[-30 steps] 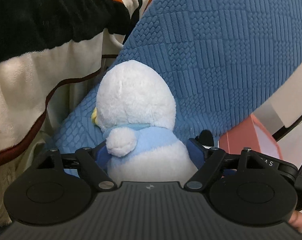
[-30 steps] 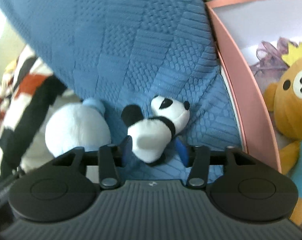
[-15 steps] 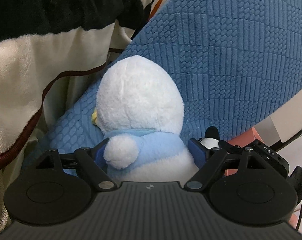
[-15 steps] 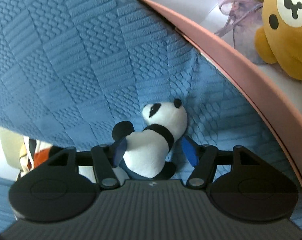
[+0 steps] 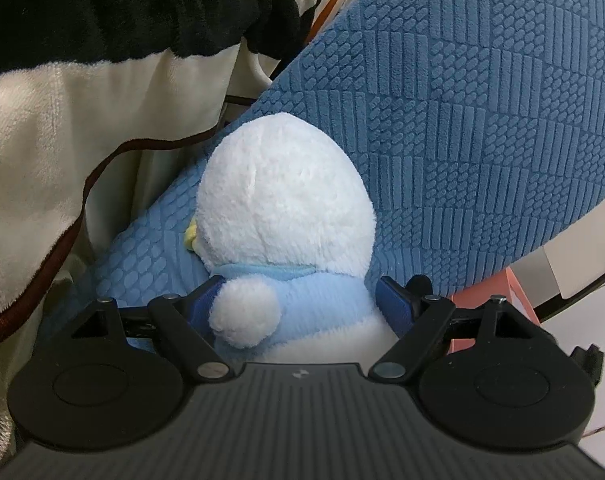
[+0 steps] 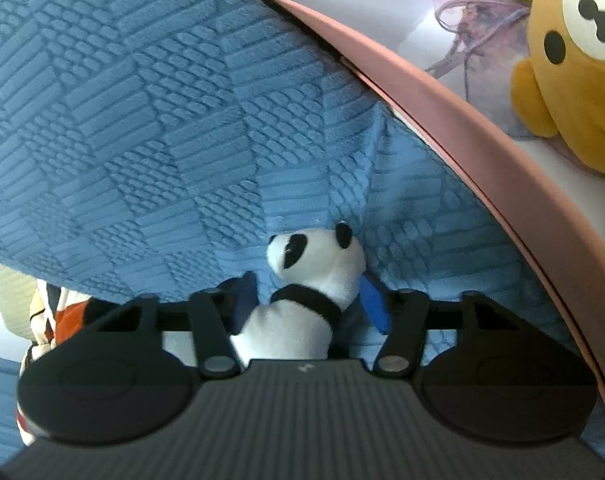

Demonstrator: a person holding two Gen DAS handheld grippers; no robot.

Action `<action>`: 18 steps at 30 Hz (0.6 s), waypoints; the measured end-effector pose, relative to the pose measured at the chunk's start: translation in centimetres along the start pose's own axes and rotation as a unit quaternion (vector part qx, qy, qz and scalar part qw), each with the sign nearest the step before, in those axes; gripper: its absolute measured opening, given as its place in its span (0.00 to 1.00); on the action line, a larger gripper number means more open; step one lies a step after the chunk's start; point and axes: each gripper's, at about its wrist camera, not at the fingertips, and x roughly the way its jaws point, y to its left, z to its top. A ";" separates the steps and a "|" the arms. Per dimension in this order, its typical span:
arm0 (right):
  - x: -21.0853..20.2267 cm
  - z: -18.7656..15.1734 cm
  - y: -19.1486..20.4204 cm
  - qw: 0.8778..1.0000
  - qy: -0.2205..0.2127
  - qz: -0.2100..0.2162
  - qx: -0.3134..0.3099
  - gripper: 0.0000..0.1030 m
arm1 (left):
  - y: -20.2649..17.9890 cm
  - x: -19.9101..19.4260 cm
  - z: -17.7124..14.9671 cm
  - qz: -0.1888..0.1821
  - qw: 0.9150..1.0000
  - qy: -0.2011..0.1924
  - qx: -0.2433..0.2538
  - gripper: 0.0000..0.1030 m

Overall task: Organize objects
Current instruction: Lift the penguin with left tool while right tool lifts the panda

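- The left gripper (image 5: 298, 304) is closed around the waist of a white plush penguin (image 5: 282, 216) in a pale blue top, its 2 blue pads pressing into the soft body on either side.
- The penguin sits upright in that hold, its yellow beak turned left, with the textured blue blanket (image 5: 482, 100) behind it and a striped cream, black and orange throw (image 5: 82, 100) hanging just to the left.
- The right gripper (image 6: 308, 300) holds a small plush panda (image 6: 302, 284) by its torso, head pointing forward and tilted toward the blue blanket (image 6: 162, 120).
- Just right of the panda runs the rim of a pink box (image 6: 442, 92), and a brown plush bear (image 6: 574, 60) already lies inside on a white lining with some purple ribbon.
- My guess is that both toys are headed for that box, so each is mid-carry.
- Risk 1: the panda is small and squashy, so a loose pinch could let it slide out before it clears the rim.
- Risk 2: coming in low, the panda or the right gripper could catch the box wall and shove the box.
- Risk 3: the penguin is bulky and held low on its body, so it may tip forward or snag the throw.
- Risk 4: with both grippers converging on 1 opening, they could bump each other.
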 end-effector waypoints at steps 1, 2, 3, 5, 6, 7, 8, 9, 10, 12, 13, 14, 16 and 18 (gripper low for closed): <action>0.3 0.1 0.0 1.000 -0.003 -0.005 -0.001 0.49 | 0.0 0.0 0.0 0.000 1.000 0.000 -0.001 0.82; 0.5 0.1 0.2 1.000 -0.005 -0.011 -0.013 0.47 | 0.0 0.0 0.0 0.000 1.000 0.000 -0.001 0.82; 0.8 0.1 0.5 1.000 -0.005 -0.013 -0.025 0.47 | 0.0 0.0 0.0 0.000 1.000 0.000 0.000 0.82; 1.3 0.0 1.0 0.999 0.004 -0.008 -0.043 0.47 | 0.0 0.0 0.0 0.001 1.000 -0.001 -0.002 0.82; 1.6 -0.1 1.5 0.998 0.012 -0.007 -0.058 0.47 | 0.0 0.0 0.0 0.001 1.000 -0.001 -0.003 0.82; 1.8 -0.3 2.0 0.997 0.018 -0.009 -0.079 0.47 | 0.0 0.0 0.0 0.001 1.000 0.000 -0.004 0.82; 1.9 -0.6 2.5 0.994 0.020 -0.011 -0.103 0.47 | 0.0 0.1 0.0 0.001 1.000 0.000 -0.003 0.82; 2.1 -1.0 3.1 0.991 0.024 -0.012 -0.129 0.47 | -0.1 0.1 0.0 0.002 1.000 -0.001 -0.003 0.82; 2.2 -1.3 3.6 0.988 0.032 -0.011 -0.149 0.47 | -0.1 0.1 0.0 0.002 1.000 -0.001 -0.002 0.82; 2.5 -1.9 4.2 0.982 0.047 -0.011 -0.181 0.47 | -0.1 0.2 0.0 0.002 1.000 0.000 -0.002 0.82; 2.5 -2.2 4.5 0.980 0.049 -0.013 -0.194 0.47 | -0.1 0.2 0.0 0.002 1.000 0.000 -0.002 0.82; 2.5 -2.6 4.8 0.976 0.050 -0.015 -0.211 0.47 | 0.0 0.2 0.0 0.001 1.000 0.000 -0.003 0.82; 2.2 -3.3 5.7 0.967 0.047 -0.027 -0.250 0.45 | 0.1 0.2 0.1 -0.001 1.000 0.001 -0.007 0.82; 1.6 -4.0 6.4 0.958 0.039 -0.036 -0.281 0.43 | 0.2 0.2 0.1 -0.003 1.000 0.002 -0.012 0.82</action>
